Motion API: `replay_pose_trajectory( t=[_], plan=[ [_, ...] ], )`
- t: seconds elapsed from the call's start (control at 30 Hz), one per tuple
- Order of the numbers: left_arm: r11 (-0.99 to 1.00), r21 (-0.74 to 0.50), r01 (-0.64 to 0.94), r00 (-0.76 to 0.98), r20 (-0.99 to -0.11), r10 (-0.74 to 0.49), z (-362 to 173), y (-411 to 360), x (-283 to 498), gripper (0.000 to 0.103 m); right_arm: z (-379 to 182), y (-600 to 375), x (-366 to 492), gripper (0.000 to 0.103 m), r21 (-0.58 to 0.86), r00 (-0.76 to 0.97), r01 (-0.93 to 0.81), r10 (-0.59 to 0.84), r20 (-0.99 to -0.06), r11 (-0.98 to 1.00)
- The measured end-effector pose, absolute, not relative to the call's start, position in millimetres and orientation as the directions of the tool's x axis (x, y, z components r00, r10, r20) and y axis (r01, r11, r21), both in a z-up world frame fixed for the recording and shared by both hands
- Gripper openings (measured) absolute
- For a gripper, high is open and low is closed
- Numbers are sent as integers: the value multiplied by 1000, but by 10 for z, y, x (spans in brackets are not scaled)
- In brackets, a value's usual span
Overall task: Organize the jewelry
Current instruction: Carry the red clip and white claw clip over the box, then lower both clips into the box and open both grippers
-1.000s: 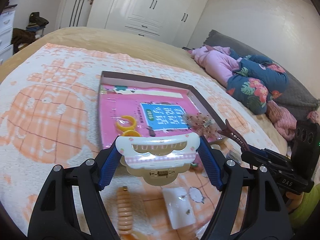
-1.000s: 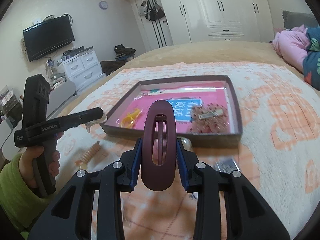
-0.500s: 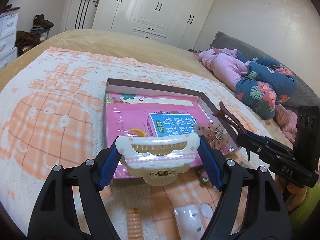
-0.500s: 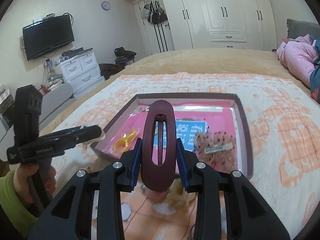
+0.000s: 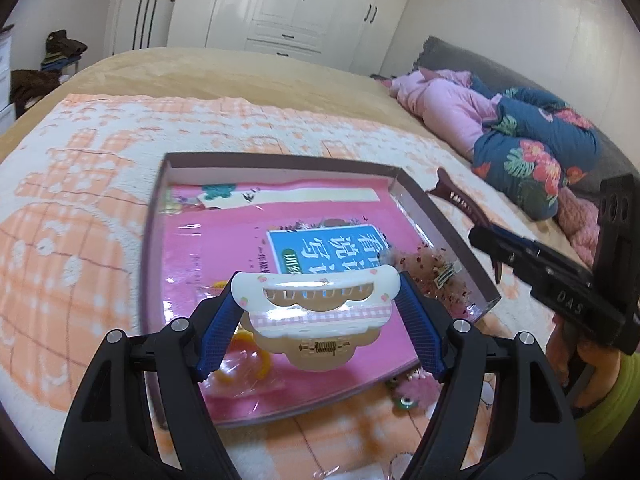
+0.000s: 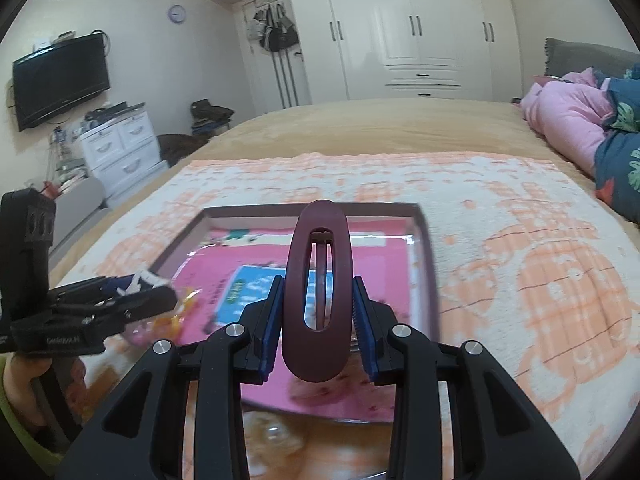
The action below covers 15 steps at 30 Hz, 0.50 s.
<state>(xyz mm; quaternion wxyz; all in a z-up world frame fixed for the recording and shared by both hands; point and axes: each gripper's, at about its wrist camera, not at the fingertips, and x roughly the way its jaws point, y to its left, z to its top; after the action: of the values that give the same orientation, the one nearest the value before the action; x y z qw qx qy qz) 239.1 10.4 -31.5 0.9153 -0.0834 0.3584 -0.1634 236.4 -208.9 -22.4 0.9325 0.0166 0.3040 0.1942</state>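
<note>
Task partly done, judging by the layout: shallow box (image 5: 158, 216) on the patterned bed blanket (image 5: 72, 208) already holding a fuzzy pink barrette (image 5: 436, 276) by its right wall and yellow ring-shaped pieces (image 5: 248, 360) in clear wrap near its front edge, all lying on a pink booklet (image 5: 224, 248) that lines the bottom. Two clips not yet set down. Left gripper (image 5: 316, 320) clamped on the ends of a cream claw clip (image 5: 316, 300) with a pink gingham band, held above the front part of the box. Right gripper (image 6: 318, 316) shut tight on the sides of a maroon oval clip (image 6: 318, 280), upright between the pads, likewise over the near part of the box; toothed tip of that clip visible past the box's right wall in the left wrist view. Left outside, close to the front right corner: a fluffy pink bit (image 5: 420, 390) and a small green bead-like thing (image 5: 404, 402), plus something pale at the bottom edge, too cropped to name. Writing: large white Chinese characters on the booklet's blue panel (image 5: 324, 248), upside down and partly covered, not read with confidence; "DAS" on the right tool body (image 5: 568, 304); a small white label on the left tool body (image 6: 64, 340), too blurred to spell out.
</note>
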Motion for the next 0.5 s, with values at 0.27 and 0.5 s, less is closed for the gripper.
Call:
replay_pose_trajectory(
  t=[0.27,0.5],
  plan=[
    [936,-244,252,662,-662,-351,-420,-54,2498,66,-374,-2246,2523,32,149,735,-292,322,-597,945],
    [938,-242,250,650,-675,-348,-485,-93,2583,66,-486,-2253,2577,32,138,723,-279,303,-621,950]
  ],
)
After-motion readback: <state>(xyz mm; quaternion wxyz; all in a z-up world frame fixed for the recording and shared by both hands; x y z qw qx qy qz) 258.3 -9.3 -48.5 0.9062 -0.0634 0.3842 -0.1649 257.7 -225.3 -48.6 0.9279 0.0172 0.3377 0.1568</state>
